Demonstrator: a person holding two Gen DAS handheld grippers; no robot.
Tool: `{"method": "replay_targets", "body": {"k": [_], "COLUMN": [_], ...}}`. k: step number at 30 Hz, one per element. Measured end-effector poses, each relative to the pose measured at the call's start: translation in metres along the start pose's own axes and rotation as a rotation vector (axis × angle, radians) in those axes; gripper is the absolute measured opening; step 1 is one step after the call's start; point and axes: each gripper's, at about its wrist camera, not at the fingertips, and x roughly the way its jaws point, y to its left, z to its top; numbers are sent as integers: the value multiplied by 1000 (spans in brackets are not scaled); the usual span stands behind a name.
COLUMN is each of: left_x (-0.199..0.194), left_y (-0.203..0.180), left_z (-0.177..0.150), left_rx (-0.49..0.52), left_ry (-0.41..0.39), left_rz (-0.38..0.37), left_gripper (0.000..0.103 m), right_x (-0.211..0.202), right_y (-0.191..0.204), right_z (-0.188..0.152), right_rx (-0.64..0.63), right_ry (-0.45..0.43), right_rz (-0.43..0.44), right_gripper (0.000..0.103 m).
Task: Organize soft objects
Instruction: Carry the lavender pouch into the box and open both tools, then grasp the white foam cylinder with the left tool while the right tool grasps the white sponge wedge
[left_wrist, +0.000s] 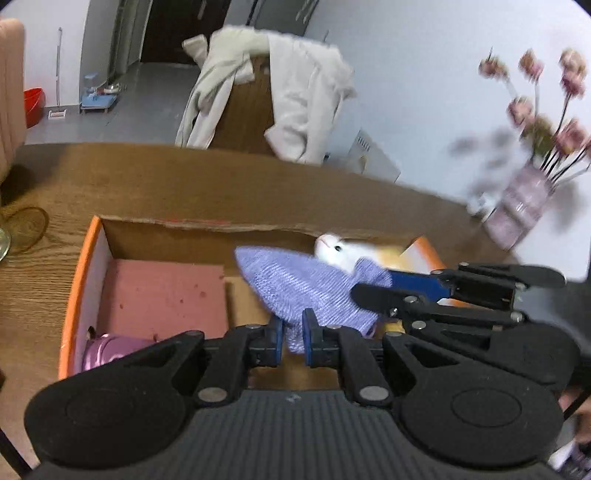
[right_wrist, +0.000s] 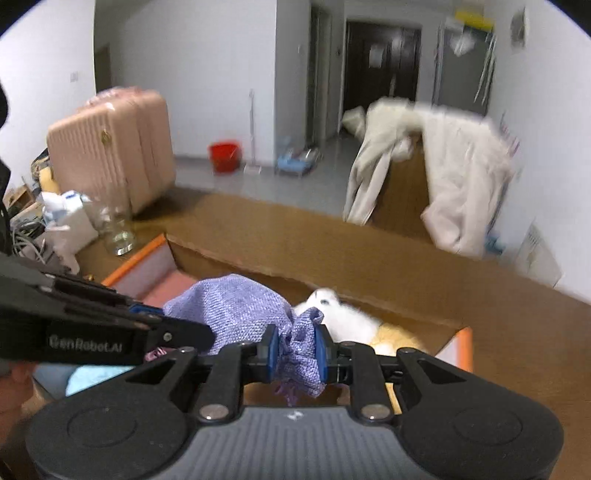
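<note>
I see one wooden table (left_wrist: 147, 177) in a grey-floored room, one orange-rimmed cardboard box (left_wrist: 79, 280) on it, one vase (left_wrist: 517, 206) at two o'clock. Above the box, one purple cloth (left_wrist: 306, 288) hangs clamped by both my left gripper (left_wrist: 293, 341) and right gripper (right_wrist: 295, 356).

Home interior; wooden table (right_wrist: 332, 236), pink suitcase (right_wrist: 110, 147), coat (right_wrist: 461, 166) over chair, flower vase (left_wrist: 517, 206), red bucket (right_wrist: 223, 155).

Right gripper (right_wrist: 294, 352) clamped on a purple knit cloth (right_wrist: 236, 310) above an open cardboard box (right_wrist: 280, 275).
The left gripper (right_wrist: 162, 325) enters from the left, touching the cloth; a white plush toy (right_wrist: 347, 314) lies in the box at centre right.
</note>
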Motion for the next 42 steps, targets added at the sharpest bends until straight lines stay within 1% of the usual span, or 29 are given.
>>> {"method": "replay_targets", "body": {"k": [2, 4, 6, 8, 9, 10, 11, 12, 13, 14, 15, 17, 20, 26, 28, 31, 34, 38, 42], "left_x": [12, 19, 24, 25, 22, 20, 17, 14, 10, 4, -1, -18, -46, -119, -142, -177, -202, -228, -243], "left_y": [2, 2, 3, 4, 3, 4, 4, 4, 4, 3, 2, -1, -3, -12, -15, -21, -27, -35, -37], "left_z": [-5, -11, -16, -15, -15, -13, -12, -12, -11, -10, -10, -10, -10, -21, -27, -38, -48, -68, -90], "left_rx": [26, 53, 70, 61, 63, 61, 57, 56, 55, 57, 64, 89, 92, 129, 138, 147, 153, 163, 162], "left_ry": [26, 40, 46, 53, 48, 40, 37, 34, 27, 17, 2, -31, -56, -139, -167, -202, -232, -266, -280], "left_rz": [12, 29, 54, 37, 25, 30, 32, 30, 25, 35, 53, 75, 80, 112, 129, 135, 138, 130, 134], "left_gripper": [12, 14, 21, 30, 38, 42, 45, 47, 55, 66, 68, 68, 71, 78, 79, 80, 82, 84, 84], "right_x": [19, 29, 35, 37, 37, 37, 35, 32, 28, 23, 17, 4, -26, -110, -137, -173, -201, -233, -251], "right_y": [-3, -5, -7, -8, -8, -8, -7, -7, -6, -8, -8, -8, -4, 5, 9, 13, 20, 36, 49], "right_z": [-6, -14, -19, -20, -19, -19, -19, -19, -18, -17, -16, -14, -13, -19, -24, -34, -44, -66, -88], "right_rx": [2, 16, 35, 46, 49, 46, 40, 39, 39, 41, 44, 47, 37, 10, -1, -1, 0, -17, -26], "right_ry": [47, 60, 68, 69, 70, 74, 72, 66, 60, 51, 41, 25, -7, -102, -129, -159, -184, -218, -233], "right_rz": [-9, -1, 19, 26, 25, 21, 16, 6, -1, -3, -5, -14, -36, -77, -95, -114, -127, -131, -138], "right_gripper": [20, 20, 22, 27, 27, 28, 31, 36, 39, 41, 42, 42, 42, 54, 56, 57, 61, 69, 74]}}
